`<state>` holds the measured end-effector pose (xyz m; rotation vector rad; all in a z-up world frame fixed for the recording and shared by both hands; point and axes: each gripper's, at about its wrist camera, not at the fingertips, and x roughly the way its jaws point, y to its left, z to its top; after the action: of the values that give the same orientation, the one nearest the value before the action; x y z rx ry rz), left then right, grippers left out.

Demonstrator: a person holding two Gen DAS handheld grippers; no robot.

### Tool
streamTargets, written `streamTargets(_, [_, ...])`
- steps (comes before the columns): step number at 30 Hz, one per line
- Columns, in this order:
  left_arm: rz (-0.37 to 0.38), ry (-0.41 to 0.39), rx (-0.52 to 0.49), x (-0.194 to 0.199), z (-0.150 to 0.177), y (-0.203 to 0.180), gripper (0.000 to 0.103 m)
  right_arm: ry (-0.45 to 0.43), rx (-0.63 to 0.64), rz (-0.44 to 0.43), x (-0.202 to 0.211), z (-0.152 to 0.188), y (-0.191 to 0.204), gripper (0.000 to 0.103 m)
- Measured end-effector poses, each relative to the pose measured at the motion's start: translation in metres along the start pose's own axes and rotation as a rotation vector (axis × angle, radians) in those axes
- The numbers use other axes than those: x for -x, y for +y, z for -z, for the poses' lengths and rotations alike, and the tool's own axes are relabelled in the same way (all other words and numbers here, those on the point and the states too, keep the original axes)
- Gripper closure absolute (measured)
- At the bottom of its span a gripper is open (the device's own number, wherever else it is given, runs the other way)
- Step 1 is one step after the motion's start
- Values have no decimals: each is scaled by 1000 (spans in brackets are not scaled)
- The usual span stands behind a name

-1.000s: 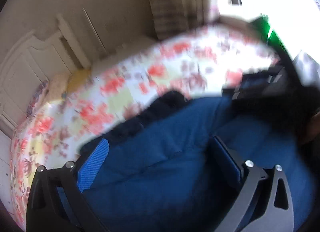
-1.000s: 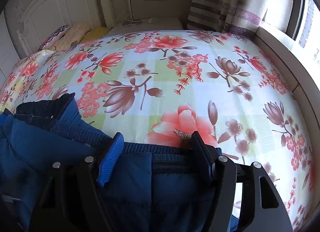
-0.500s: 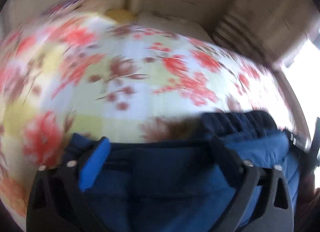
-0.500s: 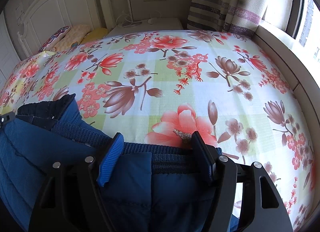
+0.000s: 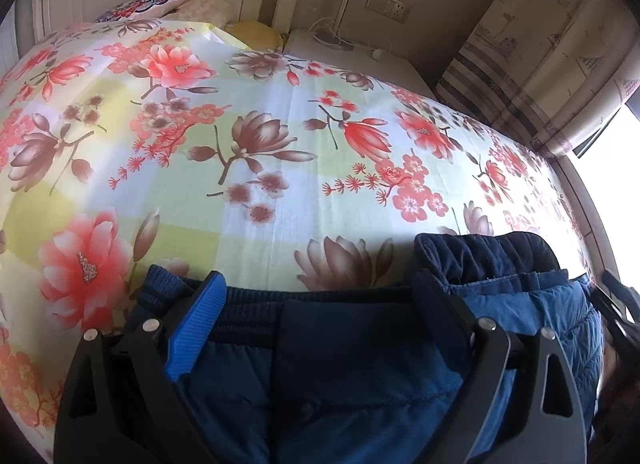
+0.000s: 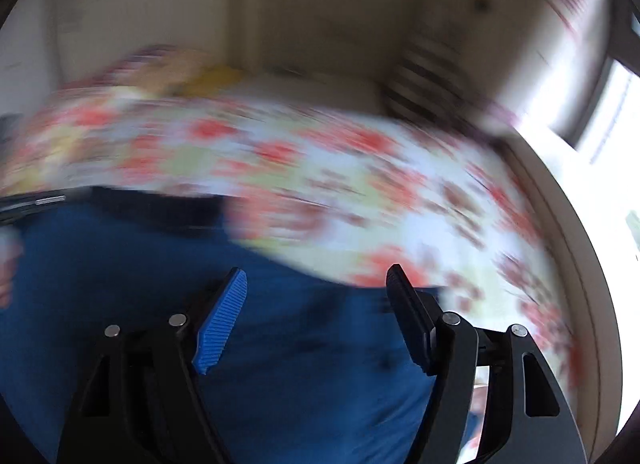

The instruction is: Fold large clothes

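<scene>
Blue quilted padding identifies the task garment: a large navy-and-blue padded jacket (image 5: 360, 384) lying at the near edge of the bed, with its dark ribbed knit hem (image 5: 256, 310) facing the open sheet. A second ribbed band, probably a cuff or collar (image 5: 484, 254), bunches up just to the right of it.

Your left gripper (image 5: 316, 296) sits over the hem with its fingers spread wide. The ribbed band passes between the blue pad (image 5: 196, 328) and the black pad (image 5: 440, 300), but neither visibly presses the cloth, so treat this hand as released, not gripping. The placement suggests a hold on the hem edge, which gives a straight line to fold along.

Your right gripper (image 6: 320, 284) also has its fingers apart above the blue fabric (image 6: 300, 364). That view is heavily motion-blurred, so contact with the cloth cannot be confirmed.

Beneath the garment lies the floral cotton bedsheet (image 5: 260, 144) in red, brown and pale green. It is flat and unobstructed ahead of the hem, and likely serves as the folding surface. Pillows (image 5: 152, 6) rest at the far-left end, a white bedside cabinet (image 5: 352, 52) carries cables beyond the bed, and a striped patterned curtain (image 5: 532, 48) hangs at the right by the window.
</scene>
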<state>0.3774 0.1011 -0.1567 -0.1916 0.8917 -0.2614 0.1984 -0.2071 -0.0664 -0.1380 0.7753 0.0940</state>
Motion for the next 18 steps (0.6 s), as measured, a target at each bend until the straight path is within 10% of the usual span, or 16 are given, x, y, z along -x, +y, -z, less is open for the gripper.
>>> streamTargets(3, [2, -1, 2, -1, -1, -2, 10, 25, 106, -162, 6, 7, 54, 11])
streamTargets(7, [17, -2, 10, 0, -1, 2, 10, 77, 258, -107, -9, 26, 93, 11])
streamTargets(13, [45, -13, 29, 4, 0, 9, 10, 101, -92, 1, -6, 50, -23, 13])
streamTargets(18, [49, -21, 33, 5, 0, 8, 10, 90, -331, -103, -12, 81, -88, 14])
